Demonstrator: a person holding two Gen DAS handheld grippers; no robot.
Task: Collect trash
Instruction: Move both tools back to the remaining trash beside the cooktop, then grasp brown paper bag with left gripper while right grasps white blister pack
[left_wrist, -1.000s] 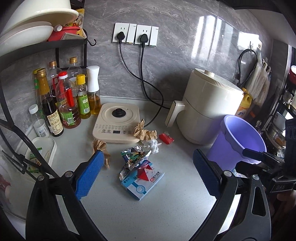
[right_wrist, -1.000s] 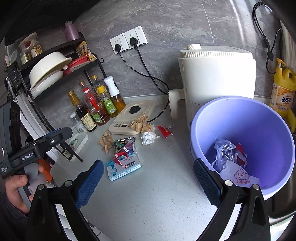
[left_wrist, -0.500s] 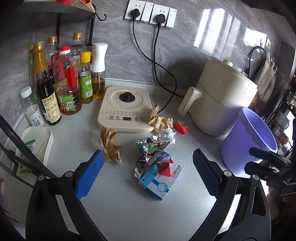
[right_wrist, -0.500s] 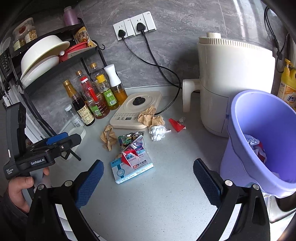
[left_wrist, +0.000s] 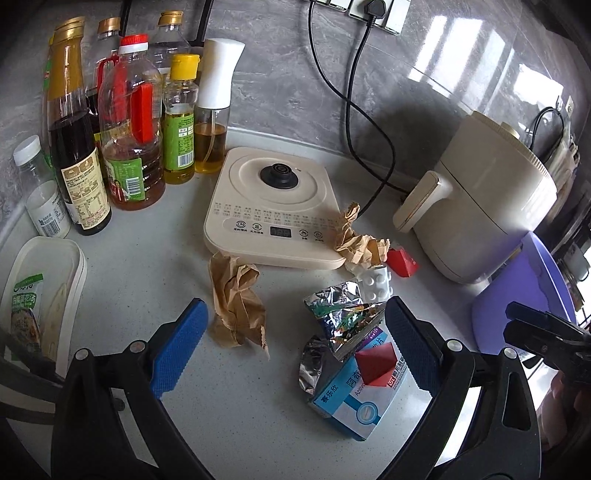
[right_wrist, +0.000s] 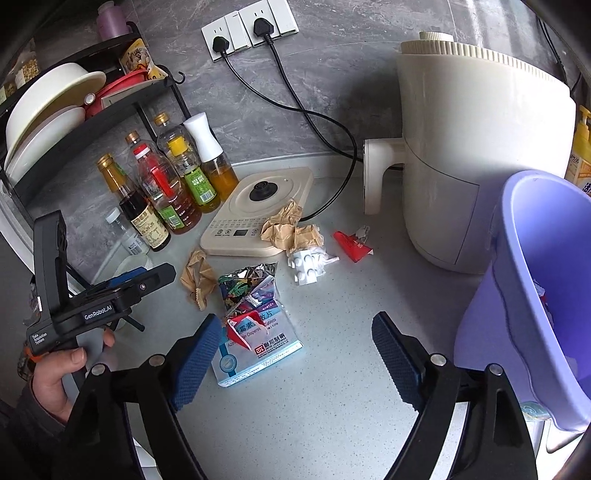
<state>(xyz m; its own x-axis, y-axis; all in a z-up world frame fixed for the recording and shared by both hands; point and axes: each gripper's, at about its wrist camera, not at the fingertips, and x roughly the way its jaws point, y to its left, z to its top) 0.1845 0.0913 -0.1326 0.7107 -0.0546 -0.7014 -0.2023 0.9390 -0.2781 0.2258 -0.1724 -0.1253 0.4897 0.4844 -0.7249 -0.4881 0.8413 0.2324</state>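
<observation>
Left gripper (left_wrist: 293, 343) dropped closer over litter pile, fingers wide apart, crumpled brown paper wad (left_wrist: 236, 301) between them. Right gripper (right_wrist: 295, 360) spread, empty, near blue-white medicine box (right_wrist: 258, 350). Lilac plastic bin (right_wrist: 532, 295) beside. Pickup looks imminent.

Purple bin (right_wrist: 535, 295) cropped (contents mostly hidden).

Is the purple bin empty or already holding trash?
Holding some. In the right wrist view, crumpled wrappers show inside the purple bin against its far wall. How full it is cannot be told; the bin's bottom is hidden.
</observation>
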